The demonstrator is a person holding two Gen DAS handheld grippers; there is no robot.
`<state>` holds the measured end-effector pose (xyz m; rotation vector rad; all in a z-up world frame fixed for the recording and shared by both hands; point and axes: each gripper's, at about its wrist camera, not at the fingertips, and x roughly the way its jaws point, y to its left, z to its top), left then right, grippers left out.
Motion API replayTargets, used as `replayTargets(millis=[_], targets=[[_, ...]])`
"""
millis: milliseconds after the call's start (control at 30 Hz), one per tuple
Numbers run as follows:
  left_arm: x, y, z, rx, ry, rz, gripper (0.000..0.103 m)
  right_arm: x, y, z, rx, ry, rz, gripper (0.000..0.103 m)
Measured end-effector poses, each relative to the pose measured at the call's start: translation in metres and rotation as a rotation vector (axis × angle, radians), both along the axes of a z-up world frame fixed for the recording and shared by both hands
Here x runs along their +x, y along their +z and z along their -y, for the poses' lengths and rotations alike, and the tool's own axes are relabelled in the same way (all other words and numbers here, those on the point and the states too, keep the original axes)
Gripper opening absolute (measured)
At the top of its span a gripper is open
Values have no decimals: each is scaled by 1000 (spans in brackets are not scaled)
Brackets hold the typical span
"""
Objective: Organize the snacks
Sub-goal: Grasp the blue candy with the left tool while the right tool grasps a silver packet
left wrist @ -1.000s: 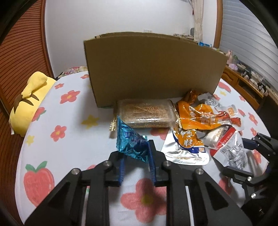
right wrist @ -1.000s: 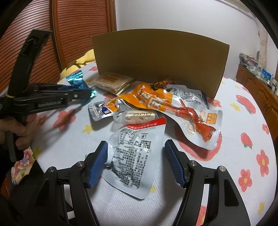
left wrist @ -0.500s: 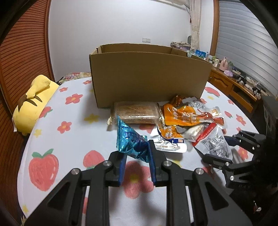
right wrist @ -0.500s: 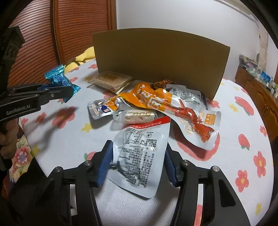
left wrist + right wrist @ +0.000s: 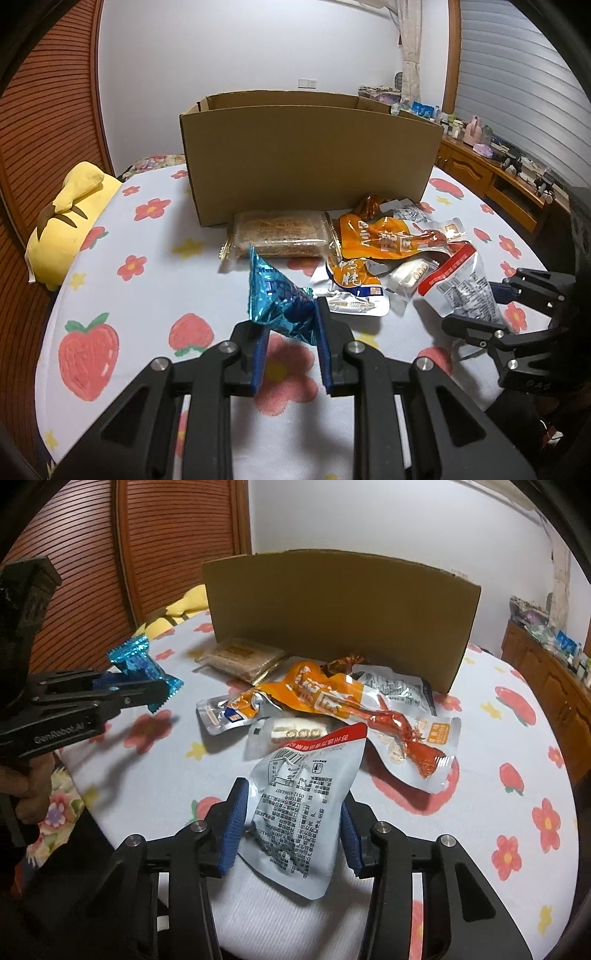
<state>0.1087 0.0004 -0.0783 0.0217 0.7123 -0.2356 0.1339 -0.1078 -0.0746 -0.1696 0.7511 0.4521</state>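
Your left wrist view looked over the near wall of the cardboard box and showed its open top and far rim, though not its floor, so what lay inside could not be told. Your right wrist view showed only one flat wall of that box in the upper middle of the frame.

Your left gripper sat at lower centre of its own frame, its fingers clamped on the blue foil snack packet, which stood lifted clear of the floral tablecloth. In the right wrist view that same gripper and packet appeared at the left edge.

Your right gripper sat at lower centre of its frame with its jaws closing; the silver pouch with a red top lay between the blue pads, and whether they pressed on it could not be told.

Counted on the cloth in front of the box: one clear-wrapped brown cake bar, one orange packet, one silver-and-orange sachet, one small white snack stick in clear wrap, one dark amber wrapper, one more silver pouch against the box wall.

Only the left wrist view showed one yellow plush toy at the left edge.
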Motion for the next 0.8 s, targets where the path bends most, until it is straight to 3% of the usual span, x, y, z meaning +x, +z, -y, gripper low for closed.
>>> replayTargets(millis=[800], targets=[[1,33,17,8,-44,65,21,-3,41,25,63,-20,90,44]])
